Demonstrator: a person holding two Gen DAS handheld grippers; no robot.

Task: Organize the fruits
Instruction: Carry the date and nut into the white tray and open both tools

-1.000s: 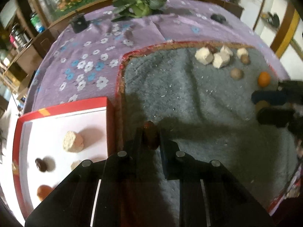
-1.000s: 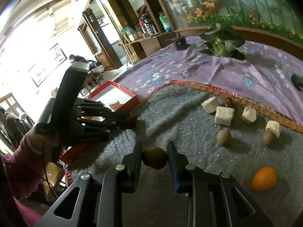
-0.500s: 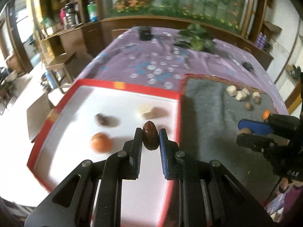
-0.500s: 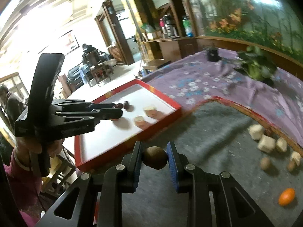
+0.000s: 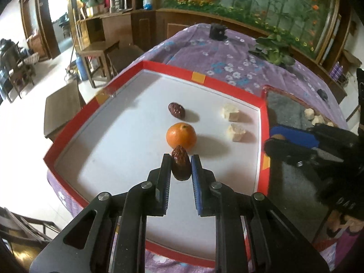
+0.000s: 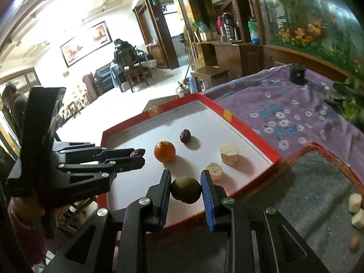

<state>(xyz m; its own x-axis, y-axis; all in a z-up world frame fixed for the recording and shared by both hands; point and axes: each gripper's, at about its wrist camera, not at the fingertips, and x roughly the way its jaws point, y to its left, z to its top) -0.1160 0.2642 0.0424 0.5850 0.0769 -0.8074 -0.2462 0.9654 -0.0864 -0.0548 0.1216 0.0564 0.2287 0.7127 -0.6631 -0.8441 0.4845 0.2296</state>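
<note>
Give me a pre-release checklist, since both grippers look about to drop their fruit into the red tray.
1. Left gripper shut on the date: ok.
2. Right gripper shut on the brown round fruit: ok.
3. Left gripper over the tray: ok, white floor shows beneath it.
4. Right gripper over the tray: not ok, it hangs at the near rim, only just over the edge.
5. Free floor for the date: ok on its left; the orange sits close ahead.
6. Height of either fruit above the floor: cannot tell.
</note>
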